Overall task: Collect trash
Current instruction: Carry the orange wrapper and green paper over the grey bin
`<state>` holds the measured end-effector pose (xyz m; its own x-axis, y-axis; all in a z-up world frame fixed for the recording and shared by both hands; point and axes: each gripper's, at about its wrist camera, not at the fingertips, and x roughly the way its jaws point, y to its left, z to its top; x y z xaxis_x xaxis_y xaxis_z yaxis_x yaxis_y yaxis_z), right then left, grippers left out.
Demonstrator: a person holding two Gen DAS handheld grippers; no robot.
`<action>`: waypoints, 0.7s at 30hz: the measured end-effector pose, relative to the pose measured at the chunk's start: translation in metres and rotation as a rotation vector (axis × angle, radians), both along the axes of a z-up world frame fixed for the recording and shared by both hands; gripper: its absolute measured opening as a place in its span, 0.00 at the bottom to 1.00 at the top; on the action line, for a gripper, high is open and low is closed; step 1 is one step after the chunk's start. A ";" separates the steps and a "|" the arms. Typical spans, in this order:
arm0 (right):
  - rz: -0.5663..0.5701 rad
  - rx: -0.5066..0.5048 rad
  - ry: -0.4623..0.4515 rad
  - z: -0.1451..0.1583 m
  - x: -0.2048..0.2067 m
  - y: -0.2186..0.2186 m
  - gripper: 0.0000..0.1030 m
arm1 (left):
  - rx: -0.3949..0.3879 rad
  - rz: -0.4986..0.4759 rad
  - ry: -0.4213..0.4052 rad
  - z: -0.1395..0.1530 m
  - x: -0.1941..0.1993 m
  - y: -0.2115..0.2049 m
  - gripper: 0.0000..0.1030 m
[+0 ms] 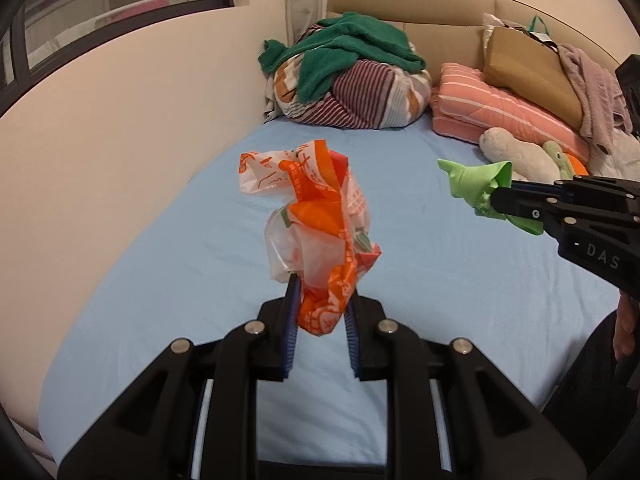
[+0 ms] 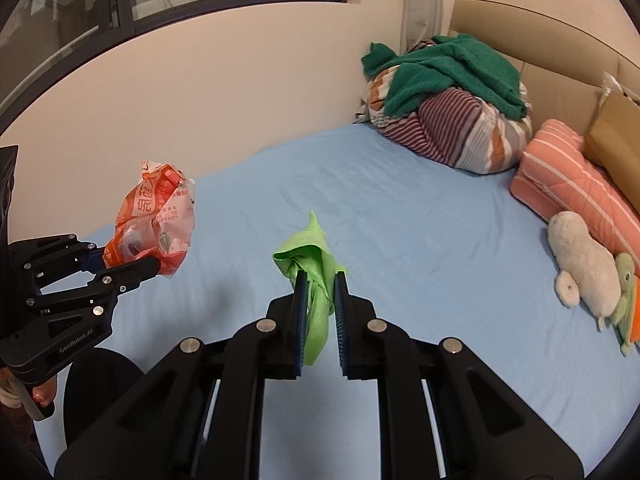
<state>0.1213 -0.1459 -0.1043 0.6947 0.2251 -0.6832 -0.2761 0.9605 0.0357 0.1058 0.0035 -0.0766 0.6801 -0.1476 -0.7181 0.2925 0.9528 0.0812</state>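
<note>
"DAS" on right gripper [image 1: 496,202] body, far right; "GenRobot.AI" on left gripper [image 2: 132,266] body, near left; orange bag [image 2: 154,224] print unreadable.

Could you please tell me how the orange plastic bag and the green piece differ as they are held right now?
The orange plastic bag is printed, partly see-through and bulky; the green piece is plain, opaque and smaller. The bag sits in the left hand-held gripper, the green piece in the right hand-held gripper. Both are crumpled and lifted clear of the blue bed sheet.

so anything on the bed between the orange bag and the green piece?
No. In both wrist views only bare blue sheet shows between the orange plastic bag and the green wrapper, each held clear of the bed.
</note>
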 end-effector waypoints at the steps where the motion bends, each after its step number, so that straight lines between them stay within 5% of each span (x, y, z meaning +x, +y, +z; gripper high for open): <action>1: -0.019 0.001 -0.008 0.005 -0.013 -0.012 0.12 | 0.002 -0.023 -0.009 0.004 -0.008 -0.009 0.21; 21: -0.586 -0.050 -0.109 0.070 -0.246 -0.263 0.11 | 0.014 -0.586 -0.132 0.052 -0.123 -0.232 0.21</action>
<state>-0.1245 -0.4091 -0.0342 0.7598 -0.2472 -0.6013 0.3004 0.9537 -0.0125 -0.0171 -0.2286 -0.0244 0.5718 -0.5159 -0.6379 0.7555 0.6342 0.1643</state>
